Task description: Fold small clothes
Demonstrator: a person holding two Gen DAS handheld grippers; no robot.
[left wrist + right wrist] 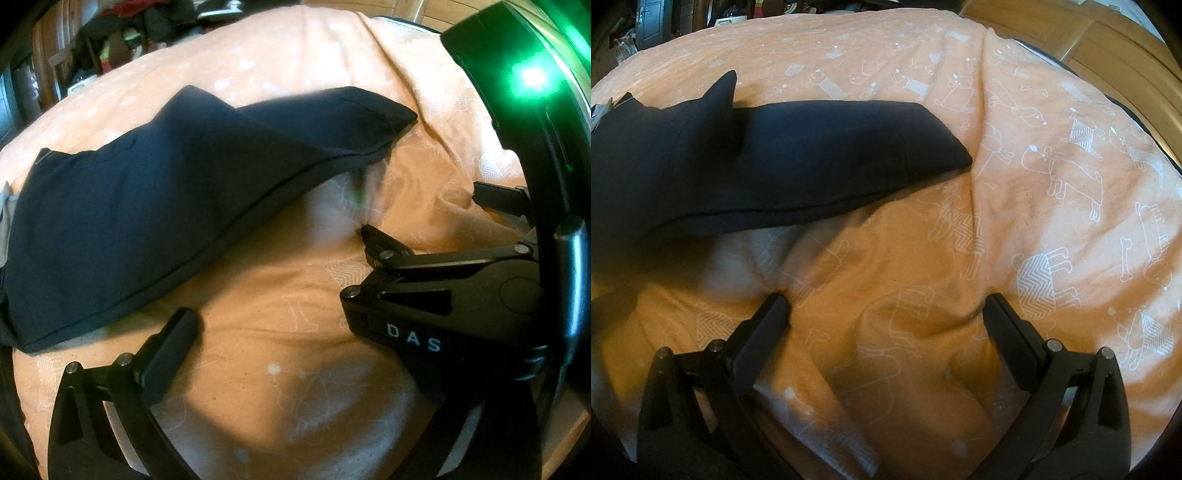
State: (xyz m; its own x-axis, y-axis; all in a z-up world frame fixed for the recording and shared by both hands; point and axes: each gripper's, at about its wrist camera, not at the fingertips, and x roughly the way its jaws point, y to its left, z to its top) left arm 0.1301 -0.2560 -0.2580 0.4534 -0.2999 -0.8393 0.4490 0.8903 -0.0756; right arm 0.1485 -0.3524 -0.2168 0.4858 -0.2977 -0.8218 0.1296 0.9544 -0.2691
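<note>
A peach-orange cotton bed cover (1015,206), printed with white outline dogs and bones, fills most of both views; it is creased, with a long fold running down from the upper right of centre. A light wooden floor (1071,40) occupies the upper right corner of the right wrist view. Dark cluttered furniture with mixed items (110,40) lies along the upper left edge; details there are blurred.
</note>
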